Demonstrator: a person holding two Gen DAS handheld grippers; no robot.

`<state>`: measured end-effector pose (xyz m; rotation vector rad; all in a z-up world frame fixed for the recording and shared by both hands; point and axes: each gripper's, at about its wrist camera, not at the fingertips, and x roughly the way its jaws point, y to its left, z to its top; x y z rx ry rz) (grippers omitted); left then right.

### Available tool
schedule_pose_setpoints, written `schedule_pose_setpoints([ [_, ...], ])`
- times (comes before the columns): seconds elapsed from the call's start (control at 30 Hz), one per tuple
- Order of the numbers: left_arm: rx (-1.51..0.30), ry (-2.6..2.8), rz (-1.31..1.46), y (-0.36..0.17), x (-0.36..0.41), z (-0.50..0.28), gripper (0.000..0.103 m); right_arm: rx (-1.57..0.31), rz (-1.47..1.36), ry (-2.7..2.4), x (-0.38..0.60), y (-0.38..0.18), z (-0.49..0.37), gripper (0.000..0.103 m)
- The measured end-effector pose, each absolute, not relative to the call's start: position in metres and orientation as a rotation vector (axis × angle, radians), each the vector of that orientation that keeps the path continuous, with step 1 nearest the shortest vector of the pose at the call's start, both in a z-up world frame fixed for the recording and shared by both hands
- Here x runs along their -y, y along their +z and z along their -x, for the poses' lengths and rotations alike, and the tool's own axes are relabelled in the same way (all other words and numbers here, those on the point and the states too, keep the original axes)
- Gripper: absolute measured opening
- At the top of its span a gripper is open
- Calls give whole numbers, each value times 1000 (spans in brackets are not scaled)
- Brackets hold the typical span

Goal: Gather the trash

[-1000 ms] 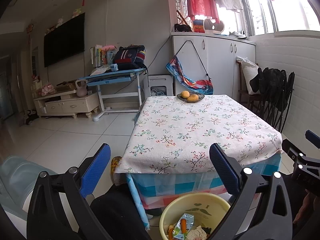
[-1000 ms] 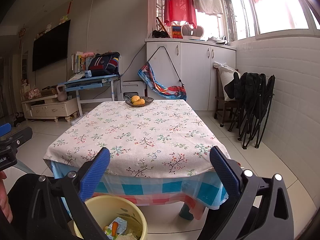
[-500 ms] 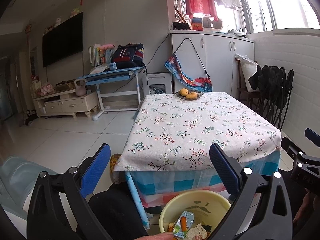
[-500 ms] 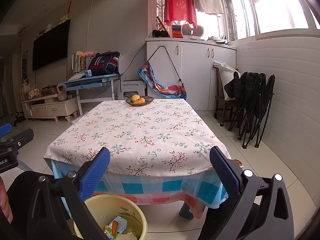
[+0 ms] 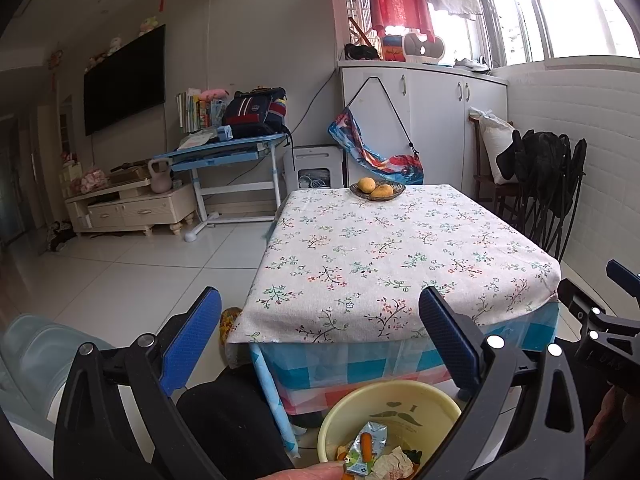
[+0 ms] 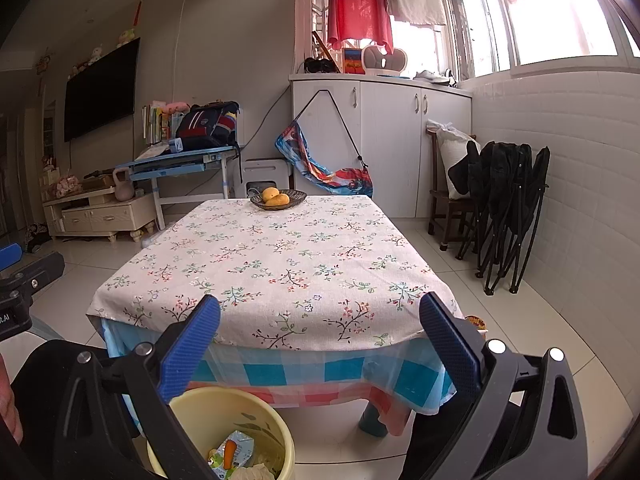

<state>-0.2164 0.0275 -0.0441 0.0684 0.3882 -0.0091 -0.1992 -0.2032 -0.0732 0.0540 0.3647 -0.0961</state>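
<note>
Both the left gripper and right gripper gape wide, holding nothing. In the past second they have barely shifted; a fingertip has appeared beside the yellow bin, below the bench, where wrappers lie; collection looks finished.

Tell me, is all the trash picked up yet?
Looks nearly finished. Done: the yellow bin on the floor already holds wrappers and crumpled paper, and the flowered table carries only a fruit bowl. In hand: nothing; the left gripper and right gripper are both open and empty. Left: maybe a small colourful item on the floor by the table corner; I can't tell what it is.
</note>
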Motion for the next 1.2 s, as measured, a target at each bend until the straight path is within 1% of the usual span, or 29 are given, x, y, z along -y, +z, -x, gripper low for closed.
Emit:
schedule_pose_setpoints([
  [1.2, -410, -5, -102, -37, -30, 219, 96, -381, -57, -97, 202, -79, 199, 95],
])
